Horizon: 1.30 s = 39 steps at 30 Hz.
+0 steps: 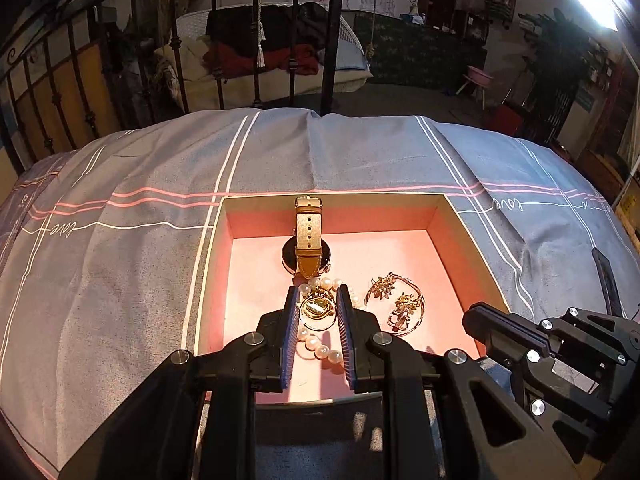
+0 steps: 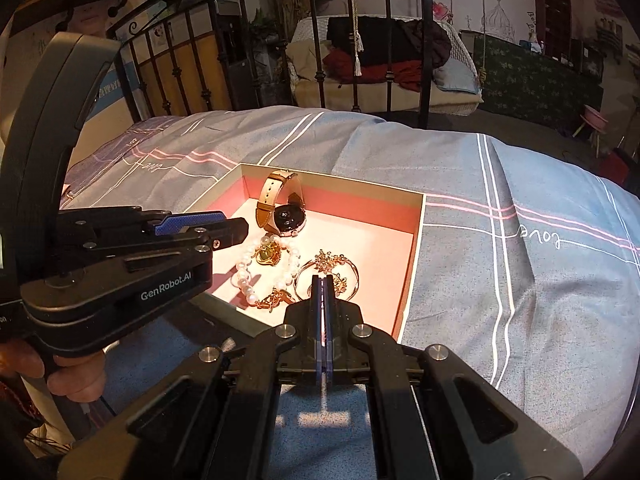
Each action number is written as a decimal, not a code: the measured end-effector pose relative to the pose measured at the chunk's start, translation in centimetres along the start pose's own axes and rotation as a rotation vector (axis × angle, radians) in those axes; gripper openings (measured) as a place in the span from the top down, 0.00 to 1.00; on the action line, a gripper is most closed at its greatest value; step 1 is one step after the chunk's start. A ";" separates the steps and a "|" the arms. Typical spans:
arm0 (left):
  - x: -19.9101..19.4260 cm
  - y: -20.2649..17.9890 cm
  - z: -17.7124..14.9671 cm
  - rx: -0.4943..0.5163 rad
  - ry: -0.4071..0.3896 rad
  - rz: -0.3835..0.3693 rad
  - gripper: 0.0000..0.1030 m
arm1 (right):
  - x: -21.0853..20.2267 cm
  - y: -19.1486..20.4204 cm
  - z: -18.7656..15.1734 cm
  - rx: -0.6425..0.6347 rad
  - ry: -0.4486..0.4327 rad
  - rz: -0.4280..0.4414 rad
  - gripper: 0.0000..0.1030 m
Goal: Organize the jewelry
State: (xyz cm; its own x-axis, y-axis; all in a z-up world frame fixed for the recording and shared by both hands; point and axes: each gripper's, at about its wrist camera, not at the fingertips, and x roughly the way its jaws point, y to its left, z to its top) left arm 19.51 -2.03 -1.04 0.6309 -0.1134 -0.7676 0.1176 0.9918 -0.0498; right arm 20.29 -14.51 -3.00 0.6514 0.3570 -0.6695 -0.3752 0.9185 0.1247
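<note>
From the left wrist: looking down into a shallow pink-lined box (image 1: 448, 216) sitting on a grey striped bedspread (image 1: 120, 264). Left gripper (image 1: 318, 300) hovering over the near part of the box, jaws standing narrowly apart with nothing pinched between the pads. Showing through the gap: a gold pendant (image 1: 317, 307) ringed by a pearl bracelet (image 1: 320, 350). Leaning against the far wall, a wristwatch (image 1: 307, 240) with a tan strap. Lying just right of the pearls, a gold bangle (image 1: 400, 304) with flower ornaments. Right gripper (image 1: 476, 322) entering from the right edge, poised over the box's near right corner.

From the right wrist: right gripper (image 2: 323, 280) pressing its blue pads flat together, gripping nothing, tips hanging just in front of the bangle (image 2: 330, 270). Left gripper (image 2: 236, 230) reaching in from the left above the pearl bracelet (image 2: 246, 280), a person's fingers (image 2: 68, 376) curling round its handle. Wristwatch (image 2: 286, 212) propped at the back of the box (image 2: 416, 216).
</note>
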 end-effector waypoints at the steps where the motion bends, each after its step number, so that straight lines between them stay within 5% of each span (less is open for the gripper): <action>1: 0.2 0.1 0.0 -0.001 0.004 -0.001 0.82 | 0.1 0.0 -0.1 -0.001 0.003 -0.001 0.98; 13: 1.6 0.5 -0.1 -0.010 0.032 0.010 0.82 | 1.2 -0.3 -0.2 0.005 0.024 0.002 0.98; 17: 1.1 0.6 0.1 -0.013 0.021 0.017 0.67 | 1.0 -0.3 -0.2 0.001 0.027 -0.003 0.96; 18: 0.7 0.6 0.1 -0.016 0.012 0.012 0.59 | 1.0 -0.3 -0.3 0.000 0.027 -0.004 0.94; 19: 0.2 0.6 0.1 -0.018 0.000 0.013 0.55 | 0.8 -0.2 -0.4 -0.001 0.024 -0.005 0.80; 20: -0.4 0.6 0.2 -0.015 -0.014 0.017 0.54 | 0.5 -0.1 -0.5 -0.002 0.017 -0.010 0.53; 22: -1.7 0.4 0.1 -0.004 -0.043 0.028 0.48 | -0.4 0.1 -0.9 -0.013 -0.023 -0.030 0.30; 24: -3.6 0.2 -0.4 0.000 -0.086 0.029 0.37 | -1.5 0.5 -1.5 -0.025 -0.049 -0.034 0.24; 26: -6.0 0.1 -1.3 0.007 -0.164 0.029 0.23 | -2.9 0.7 -2.3 -0.029 -0.096 -0.056 0.07; 28: -8.8 0.0 -2.7 0.014 -0.270 0.031 0.09 | -4.5 0.7 -3.2 -0.032 -0.160 -0.081 0.06; 32: -12.7 0.1 -5.4 0.019 -0.410 0.070 0.08 | -8.3 1.2 -5.0 -0.028 -0.328 -0.151 0.06; 39: -15.9 1.1 -8.0 -0.030 -0.480 0.095 0.07 | -14.2 3.2 -6.5 -0.082 -0.561 -0.275 0.06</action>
State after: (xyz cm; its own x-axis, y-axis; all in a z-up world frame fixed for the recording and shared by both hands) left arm 3.46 1.36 5.97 0.9207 -0.0300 -0.3891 0.0249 0.9995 -0.0180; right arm 5.55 -17.72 2.11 0.9697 0.1645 -0.1806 -0.1794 0.9813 -0.0692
